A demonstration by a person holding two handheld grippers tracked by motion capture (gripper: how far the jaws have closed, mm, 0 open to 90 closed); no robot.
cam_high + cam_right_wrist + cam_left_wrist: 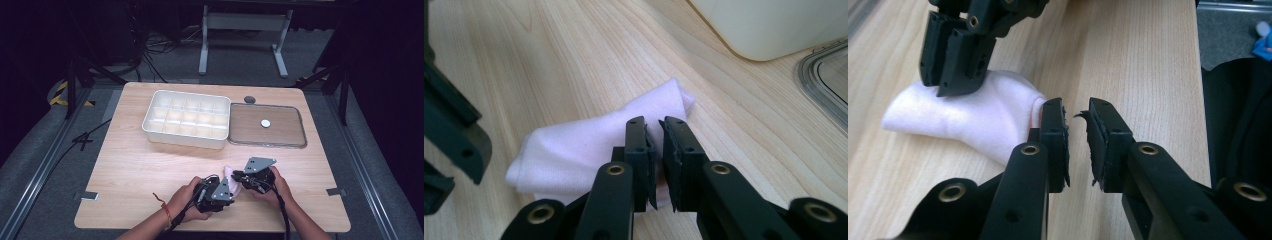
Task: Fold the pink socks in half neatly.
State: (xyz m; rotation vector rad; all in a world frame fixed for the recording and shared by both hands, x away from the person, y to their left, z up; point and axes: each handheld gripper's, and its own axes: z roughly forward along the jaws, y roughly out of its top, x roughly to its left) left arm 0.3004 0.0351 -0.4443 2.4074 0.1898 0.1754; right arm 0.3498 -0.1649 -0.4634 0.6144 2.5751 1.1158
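Nearest, just inside the front edge of the table: a left hand and a right hand, each around a black tool, tips turned toward each other.

Between the two tools, a small folded cloth, pale pink, flat on the wood, right of the middle of the front edge and well apart from everything else.

Left gripper: narrow, a slim gap between the pads and nothing in it. Sits low by one end of the cloth, with the fold touching the outer face of one jaw and not between the two.

Right gripper: also narrow, jaws almost together, tips down on the cloth near its other end. Cannot tell whether a fold is nipped between them or merely pressed to the table.

Key relation: long axis of the cloth stretching from one tool to the other, one end at each. Judged from that, likely calls for sliding the left tool sideways until the free end comes between its jaws, with the right one as anchor. Risk of dragging the cloth flat instead of lifting it.

Toward the back edge, well apart from the hands: a white box with many compartments and, touching its right side, a clear lid flat on the table.
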